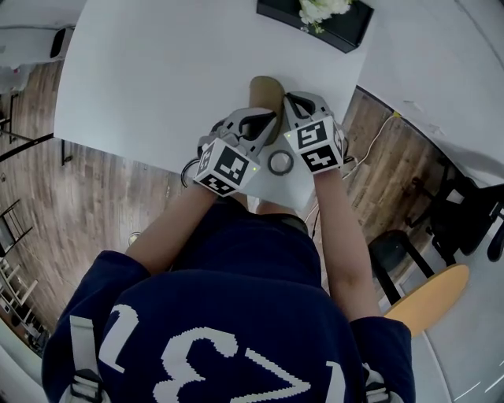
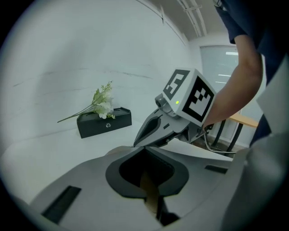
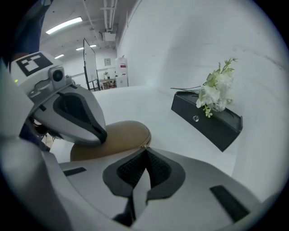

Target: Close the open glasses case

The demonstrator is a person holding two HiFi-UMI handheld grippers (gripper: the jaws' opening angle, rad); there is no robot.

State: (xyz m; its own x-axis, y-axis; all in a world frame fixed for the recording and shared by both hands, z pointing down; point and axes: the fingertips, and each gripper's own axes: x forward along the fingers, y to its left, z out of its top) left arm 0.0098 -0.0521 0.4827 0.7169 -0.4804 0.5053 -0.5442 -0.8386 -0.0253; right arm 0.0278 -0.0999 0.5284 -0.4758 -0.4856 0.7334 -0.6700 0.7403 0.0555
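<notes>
The tan glasses case lies on the white table near its front edge, and its lid looks lowered, a seam running along its rim. My left gripper is shut, and in the right gripper view it rests on top of the case. A tan strip of the case shows through the gap behind its closed tips. My right gripper is shut with nothing between its jaws, and its tips sit at the case's right edge. Both grippers hide the case's near half in the head view.
A black box with white flowers stands at the table's back right. The table's front edge runs just under the grippers. Wooden floor, a cable and a chair lie to the right.
</notes>
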